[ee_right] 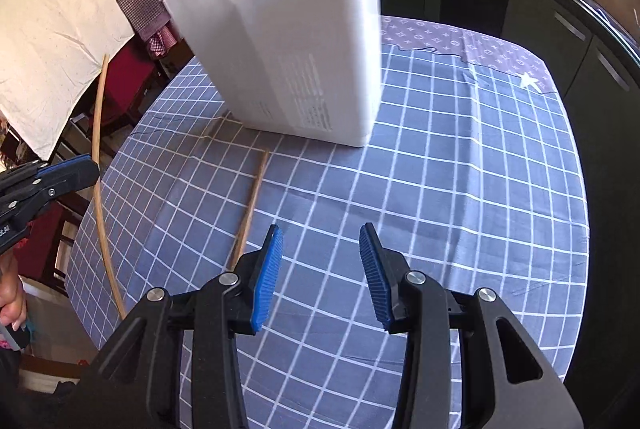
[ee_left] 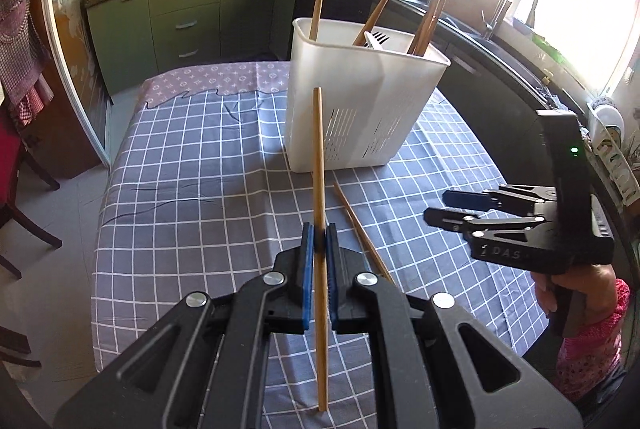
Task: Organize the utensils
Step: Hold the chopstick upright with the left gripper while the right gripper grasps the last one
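Left wrist view: the left gripper (ee_left: 319, 249) pinches a wooden chopstick (ee_left: 319, 165) near its middle, held nearly upright above the checked tabletop (ee_left: 192, 165). A second chopstick (ee_left: 360, 229) lies flat on the cloth just beyond, near the right gripper (ee_right: 320, 269), whose jaws stand partly apart and empty. Farther off stands the white utensil holder (ee_left: 360, 101), already holding chopsticks and a fork. The step in hand looks like carrying; next, the tip must clear the rim and drop inside.
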`<state>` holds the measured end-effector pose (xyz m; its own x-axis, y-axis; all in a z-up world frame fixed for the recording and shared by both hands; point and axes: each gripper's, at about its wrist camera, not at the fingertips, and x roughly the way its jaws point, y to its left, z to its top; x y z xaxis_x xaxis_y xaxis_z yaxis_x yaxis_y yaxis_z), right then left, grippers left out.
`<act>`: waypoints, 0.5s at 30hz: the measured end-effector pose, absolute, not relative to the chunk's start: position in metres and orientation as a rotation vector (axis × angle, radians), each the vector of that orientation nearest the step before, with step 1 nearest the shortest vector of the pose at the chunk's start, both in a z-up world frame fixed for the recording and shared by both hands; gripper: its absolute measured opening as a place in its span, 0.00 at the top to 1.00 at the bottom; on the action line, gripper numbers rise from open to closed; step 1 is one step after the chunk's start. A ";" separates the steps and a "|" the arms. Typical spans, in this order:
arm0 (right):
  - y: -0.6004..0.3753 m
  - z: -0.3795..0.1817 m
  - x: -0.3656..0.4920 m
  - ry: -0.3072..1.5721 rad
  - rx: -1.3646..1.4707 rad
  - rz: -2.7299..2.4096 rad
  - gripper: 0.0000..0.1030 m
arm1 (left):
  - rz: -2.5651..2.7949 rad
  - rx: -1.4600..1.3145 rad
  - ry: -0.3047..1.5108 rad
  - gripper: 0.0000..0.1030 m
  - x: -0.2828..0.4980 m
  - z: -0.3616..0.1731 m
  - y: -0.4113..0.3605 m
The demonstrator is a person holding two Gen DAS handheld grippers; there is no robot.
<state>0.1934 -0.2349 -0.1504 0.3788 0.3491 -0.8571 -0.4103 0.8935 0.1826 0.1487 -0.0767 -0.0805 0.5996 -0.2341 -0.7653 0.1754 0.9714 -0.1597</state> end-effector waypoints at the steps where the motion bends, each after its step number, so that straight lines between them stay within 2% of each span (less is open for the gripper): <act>1: -0.226 -0.153 0.195 1.086 -0.078 0.494 0.61 | -0.238 -0.065 0.878 0.94 0.145 -0.079 -0.077; 15: -0.154 -0.187 0.213 1.177 -0.190 0.519 0.62 | -0.252 -0.015 0.720 0.94 0.116 -0.066 -0.074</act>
